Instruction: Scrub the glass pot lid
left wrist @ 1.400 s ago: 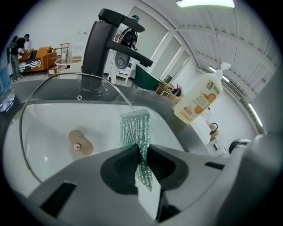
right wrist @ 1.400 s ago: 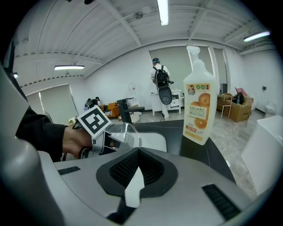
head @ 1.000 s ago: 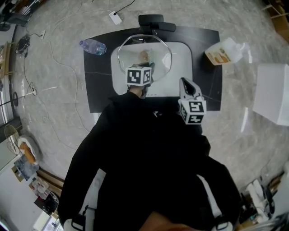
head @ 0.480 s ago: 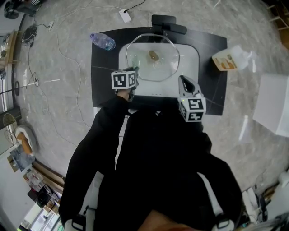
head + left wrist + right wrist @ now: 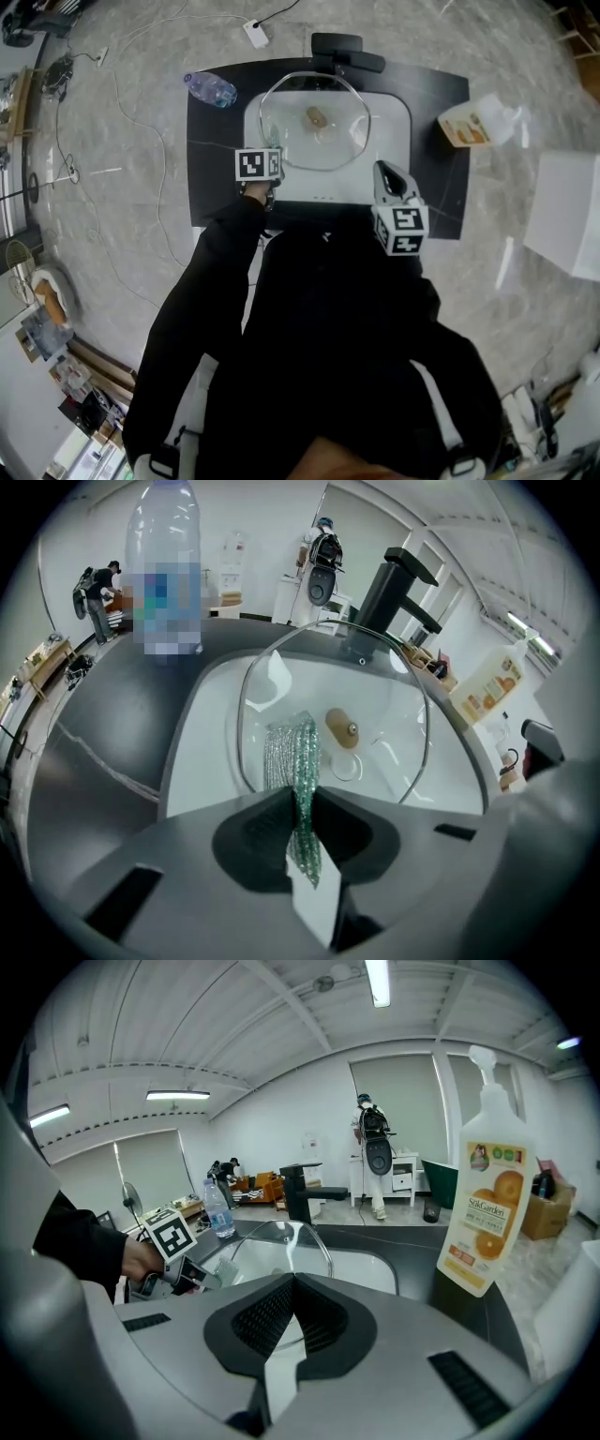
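In the white sink basin point(image 5: 398, 127), the round glass pot lid point(image 5: 333, 141) leans tilted toward the black tap, straight ahead of the left gripper point(image 5: 302, 803). Its jaws pinch a glittery green scrubbing cloth point(image 5: 291, 747) by the lid's near-left rim; contact is unclear. The right gripper point(image 5: 289, 1288), closed on nothing, sits farther away.

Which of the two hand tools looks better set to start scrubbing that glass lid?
Left. The left gripper grips the sparkly green scrubber close to the glass lid; the right gripper is shut on nothing, farther back.
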Available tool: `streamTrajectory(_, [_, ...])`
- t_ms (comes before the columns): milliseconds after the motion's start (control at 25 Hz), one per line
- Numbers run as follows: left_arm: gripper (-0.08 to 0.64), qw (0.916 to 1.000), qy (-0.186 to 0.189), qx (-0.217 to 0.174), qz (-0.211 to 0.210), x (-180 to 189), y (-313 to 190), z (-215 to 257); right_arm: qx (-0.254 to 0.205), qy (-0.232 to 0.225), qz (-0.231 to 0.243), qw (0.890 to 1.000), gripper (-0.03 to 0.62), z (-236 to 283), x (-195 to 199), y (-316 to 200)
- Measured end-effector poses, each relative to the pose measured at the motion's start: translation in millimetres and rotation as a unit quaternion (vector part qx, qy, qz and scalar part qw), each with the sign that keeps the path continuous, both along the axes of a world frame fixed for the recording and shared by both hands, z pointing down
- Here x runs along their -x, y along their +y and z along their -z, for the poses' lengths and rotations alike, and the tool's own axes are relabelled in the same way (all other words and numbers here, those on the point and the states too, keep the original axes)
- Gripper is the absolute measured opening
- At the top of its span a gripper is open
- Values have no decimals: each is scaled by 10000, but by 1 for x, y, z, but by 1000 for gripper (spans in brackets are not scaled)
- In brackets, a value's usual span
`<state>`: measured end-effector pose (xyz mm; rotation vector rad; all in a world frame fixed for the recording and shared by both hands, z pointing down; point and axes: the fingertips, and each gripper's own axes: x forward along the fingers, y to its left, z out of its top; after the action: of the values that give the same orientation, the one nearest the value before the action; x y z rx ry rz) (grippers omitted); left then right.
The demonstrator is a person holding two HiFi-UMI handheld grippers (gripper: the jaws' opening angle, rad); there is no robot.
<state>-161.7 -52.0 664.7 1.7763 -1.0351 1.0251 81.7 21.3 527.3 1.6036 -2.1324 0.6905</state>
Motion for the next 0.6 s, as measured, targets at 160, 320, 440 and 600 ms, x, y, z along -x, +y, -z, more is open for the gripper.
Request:
streamTrajectory(160, [57,9998,111,130,-79,-9,-2,-12,71,80,-30,9999,2,-8,-8,1])
streamTrajectory(320, [57,9993,252,247,-148,-17,-2,-19,94,83,-47,9999,2,-9,-8,2])
streamTrajectory(440, [57,9986,340,348,-187,-25,-1,-25,127,93,-46,9999,2,-10,-8,4])
streamTrajectory(600, [57,9981,338,405,-313,-31,-2,-33,180,98,-69,9998,2,-10,-9,5])
